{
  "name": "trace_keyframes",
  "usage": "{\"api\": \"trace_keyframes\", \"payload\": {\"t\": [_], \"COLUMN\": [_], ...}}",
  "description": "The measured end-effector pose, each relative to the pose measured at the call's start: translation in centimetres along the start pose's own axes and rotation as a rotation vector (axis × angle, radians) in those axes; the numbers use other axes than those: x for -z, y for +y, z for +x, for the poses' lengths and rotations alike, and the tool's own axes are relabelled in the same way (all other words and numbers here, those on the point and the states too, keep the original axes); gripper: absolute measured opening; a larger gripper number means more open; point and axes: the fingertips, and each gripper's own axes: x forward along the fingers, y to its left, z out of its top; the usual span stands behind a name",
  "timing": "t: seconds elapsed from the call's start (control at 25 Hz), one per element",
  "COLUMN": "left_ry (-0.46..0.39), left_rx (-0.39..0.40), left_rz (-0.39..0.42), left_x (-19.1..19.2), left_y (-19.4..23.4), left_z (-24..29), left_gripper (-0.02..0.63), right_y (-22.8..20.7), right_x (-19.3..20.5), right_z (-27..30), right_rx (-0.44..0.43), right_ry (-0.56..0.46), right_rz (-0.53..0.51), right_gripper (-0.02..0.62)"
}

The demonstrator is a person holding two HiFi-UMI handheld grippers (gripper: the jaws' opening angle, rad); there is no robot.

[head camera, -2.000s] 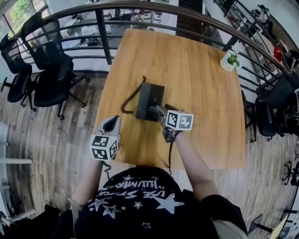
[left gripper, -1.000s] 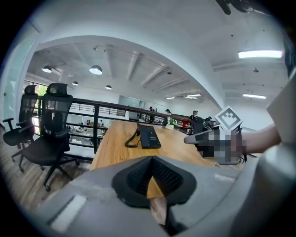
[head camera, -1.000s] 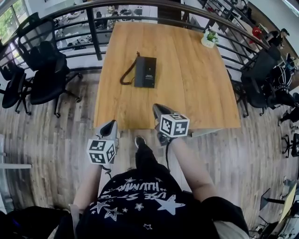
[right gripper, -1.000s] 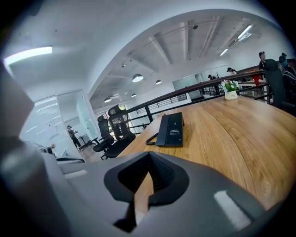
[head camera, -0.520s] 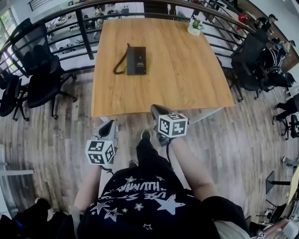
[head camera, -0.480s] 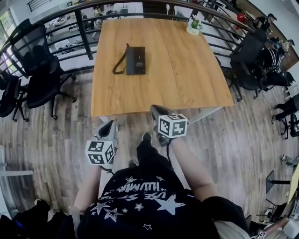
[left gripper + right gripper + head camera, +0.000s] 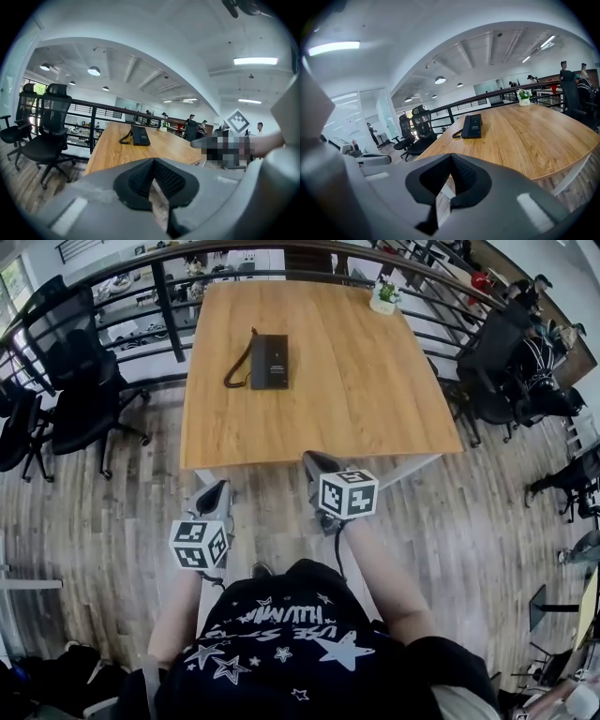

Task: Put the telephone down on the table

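Observation:
The black telephone (image 7: 269, 362) lies flat on the far left part of the wooden table (image 7: 356, 399), its curly cord looped at its left side. Nothing touches it. Both grippers hang over the floor, short of the table's near edge. My left gripper (image 7: 217, 491) is shut and empty, below the table's near left corner. My right gripper (image 7: 314, 462) is shut and empty, just in front of the near edge. The telephone (image 7: 139, 135) shows far off in the left gripper view, beyond the meeting pads. The right gripper view also has the telephone (image 7: 472, 126) far ahead.
Black office chairs (image 7: 84, 381) stand left of the table, behind a dark railing (image 7: 169, 296). A small potted plant (image 7: 382, 296) sits at the table's far right corner. More chairs and people (image 7: 516, 343) are at the right. Wood plank floor (image 7: 112, 512) surrounds me.
The person has stepped back from the table, and both grippers came away with them. The right gripper, beside the telephone two seconds ago, is now off the table. The telephone has stayed put.

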Motion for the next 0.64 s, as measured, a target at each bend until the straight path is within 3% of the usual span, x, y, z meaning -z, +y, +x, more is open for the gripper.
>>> {"api": "trace_keyframes", "payload": {"t": [0.36,0.64], "left_ry": [-0.013,0.015], "left_rx": [-0.002,0.017], "left_rz": [-0.008,0.037], "left_x": [-0.9,-1.1], "left_y": [-2.4,-5.4], "left_z": [0.5,0.9], "left_gripper": [0.002,0.002], "right_y": [-0.9,-2.7], "right_x": [0.1,0.6], "right_z": [-2.4,-4.4], "right_rx": [-0.012,-0.009], "right_ry": [0.003,-0.008], "right_rz": [-0.010,-0.009], "right_gripper": [-0.003,-0.003]}}
